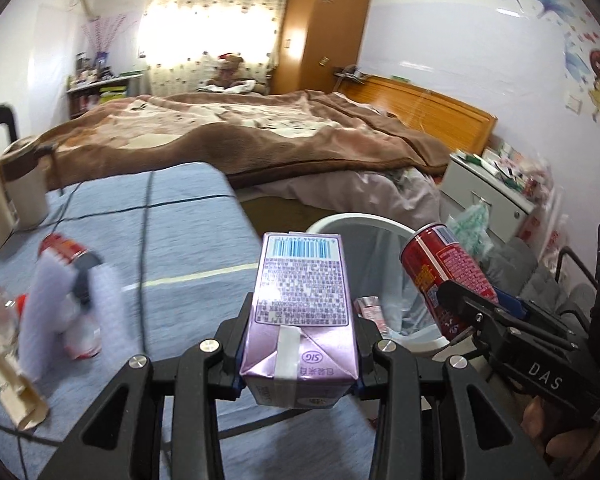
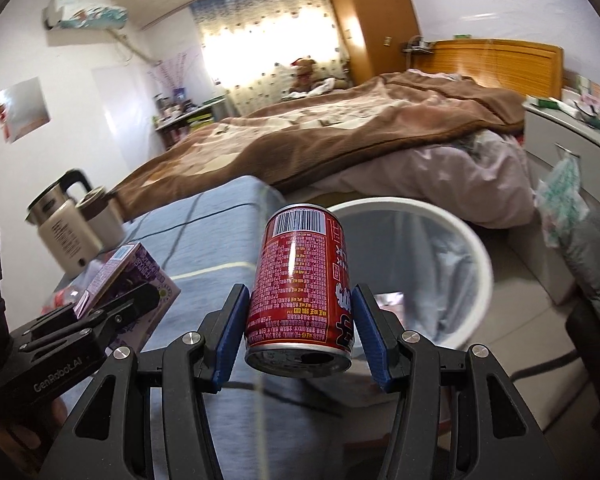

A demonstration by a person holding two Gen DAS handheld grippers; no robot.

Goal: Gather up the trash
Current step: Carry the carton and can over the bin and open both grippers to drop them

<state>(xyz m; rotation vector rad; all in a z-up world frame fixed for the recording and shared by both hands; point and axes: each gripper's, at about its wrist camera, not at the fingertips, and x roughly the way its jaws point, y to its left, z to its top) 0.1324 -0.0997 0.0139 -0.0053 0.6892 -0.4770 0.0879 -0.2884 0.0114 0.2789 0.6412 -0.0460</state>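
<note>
Clenched in my left tongs [image 1: 300, 344] sits the purple carton [image 1: 304, 304], my right tongs [image 2: 300, 332] grasping the red can [image 2: 300, 280] — both near the bin [image 2: 476, 248] — next, carry over the rim and release.

Both wrist views close, facing the bed [image 1: 240, 128], sharing the bin [image 2: 440, 216]

Bin [image 2: 476, 240] right of table [image 2: 220, 240]

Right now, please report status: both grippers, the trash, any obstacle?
Left gripper shut on purple carton. Right gripper shut on red can. White bin open ahead, nothing blocking it.
</note>
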